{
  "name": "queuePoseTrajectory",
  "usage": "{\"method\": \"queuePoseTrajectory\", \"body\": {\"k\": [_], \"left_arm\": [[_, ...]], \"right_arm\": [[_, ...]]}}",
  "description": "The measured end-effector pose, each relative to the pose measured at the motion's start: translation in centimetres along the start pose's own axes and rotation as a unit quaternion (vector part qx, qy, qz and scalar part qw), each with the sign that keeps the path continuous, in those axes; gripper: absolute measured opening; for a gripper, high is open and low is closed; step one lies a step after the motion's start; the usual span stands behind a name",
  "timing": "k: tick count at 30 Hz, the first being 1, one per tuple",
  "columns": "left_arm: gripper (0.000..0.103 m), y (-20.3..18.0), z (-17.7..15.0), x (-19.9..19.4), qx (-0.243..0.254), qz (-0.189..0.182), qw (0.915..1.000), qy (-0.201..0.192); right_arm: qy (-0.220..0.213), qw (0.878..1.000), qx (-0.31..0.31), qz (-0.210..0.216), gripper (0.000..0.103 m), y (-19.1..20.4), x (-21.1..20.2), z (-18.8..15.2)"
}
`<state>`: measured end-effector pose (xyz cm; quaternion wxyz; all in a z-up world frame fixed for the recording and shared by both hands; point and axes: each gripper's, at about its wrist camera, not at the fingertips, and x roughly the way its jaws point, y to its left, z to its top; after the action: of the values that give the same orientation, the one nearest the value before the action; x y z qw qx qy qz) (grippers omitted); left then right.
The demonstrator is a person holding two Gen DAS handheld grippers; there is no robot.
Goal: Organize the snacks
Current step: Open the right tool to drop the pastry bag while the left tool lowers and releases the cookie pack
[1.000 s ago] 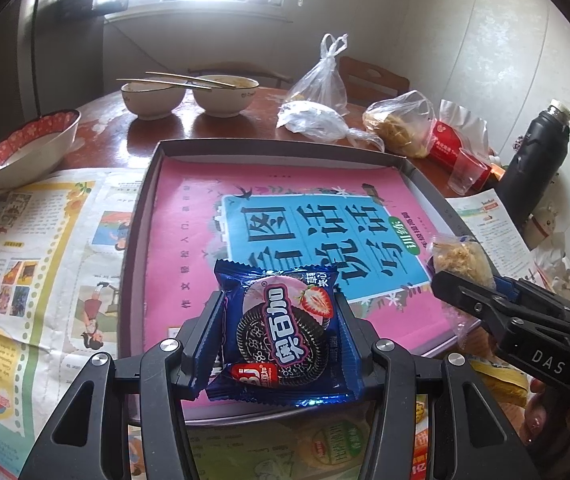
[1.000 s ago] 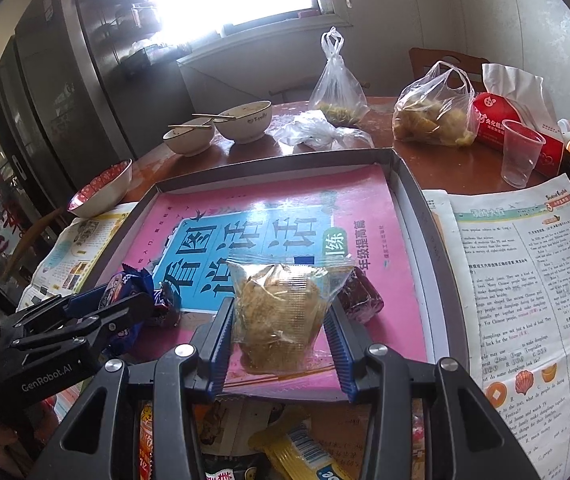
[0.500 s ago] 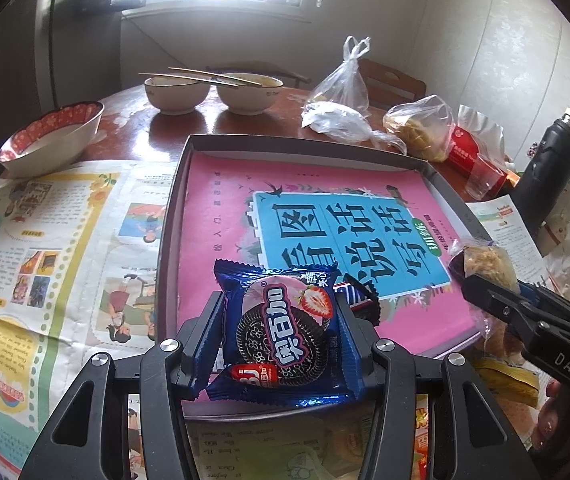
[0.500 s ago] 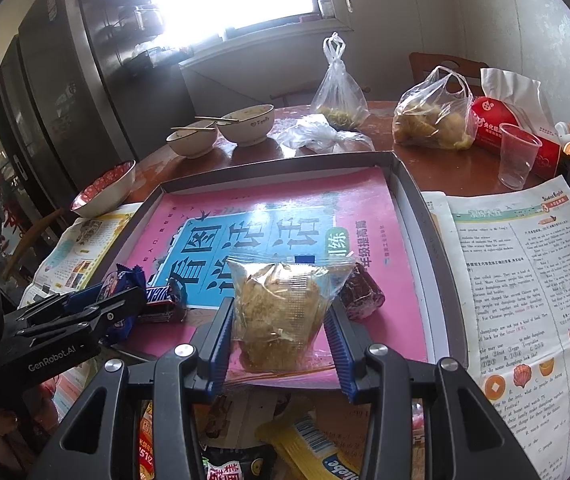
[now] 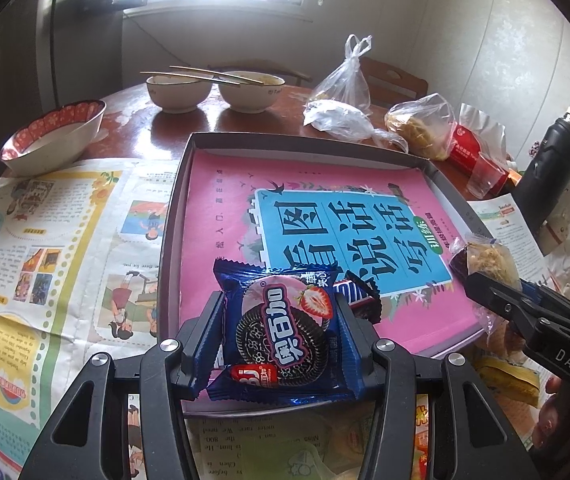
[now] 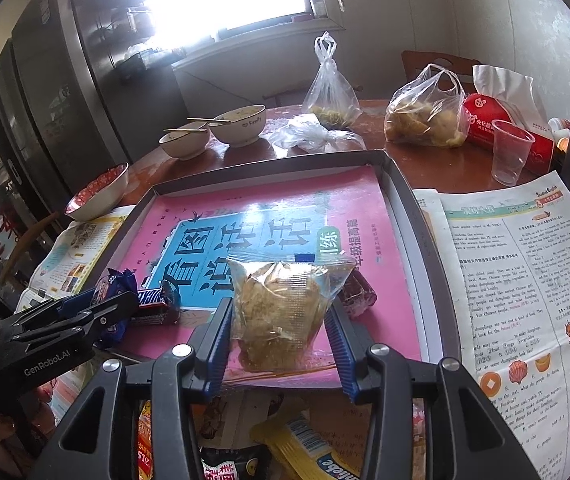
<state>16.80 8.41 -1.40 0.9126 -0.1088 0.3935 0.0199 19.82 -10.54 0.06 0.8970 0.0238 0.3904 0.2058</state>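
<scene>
Cookie pack: the blue strawberry sandwich-cookie pack (image 5: 285, 332) sits upright between the jaws of the left gripper (image 5: 279, 334), both pads pressing its sides; it hangs over the near edge of the tray (image 5: 173, 216).
Left jaws: clamped on the cookie pack, partly apart to its width.
Clear packet: the clear packet of crumbly yellow snack (image 6: 281, 312) stands between the jaws of the right gripper (image 6: 283, 334), over the tray's near edge, right of the middle.
Right jaws: clamped on the clear packet, blue ribbed pads against its sides.
Already in tray: a small blue bar (image 6: 157, 304) near the near-left corner; a dark red wrapped snack (image 6: 359, 292) just behind the clear packet.
Tray lining: a pink and blue book (image 5: 325, 216) covers the tray floor.
Surface: newspaper (image 5: 53, 240) lies on both sides of the tray; loose snack packs (image 6: 305, 448) lie at the near edge under the grippers.
Far edge: two bowls with chopsticks (image 5: 213, 88), plastic bags (image 6: 425, 116), a clear cup (image 6: 509, 152).
</scene>
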Motion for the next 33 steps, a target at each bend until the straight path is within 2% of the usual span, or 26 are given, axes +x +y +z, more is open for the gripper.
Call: {"method": "queuePoseTrajectory", "body": {"k": [19,24,33], "left_arm": [[0.054,0.0,-0.1,-0.9,-0.002,0.003,1.0000,-0.006],[0.059,-0.1,0.1,-1.4,0.002,0.005,0.9999,-0.012],[0.062,-0.4,0.2,-2.1,0.006,0.007,0.9998,-0.016]], "right_arm": [[0.003,1.000,-0.007,0.003,0.048,0.2,-0.5,-0.3],[0.007,0.999,-0.027,0.015,0.048,1.1,-0.5,-0.5],[0.006,0.999,-0.042,0.016,0.048,1.8,-0.9,-0.7]]}}
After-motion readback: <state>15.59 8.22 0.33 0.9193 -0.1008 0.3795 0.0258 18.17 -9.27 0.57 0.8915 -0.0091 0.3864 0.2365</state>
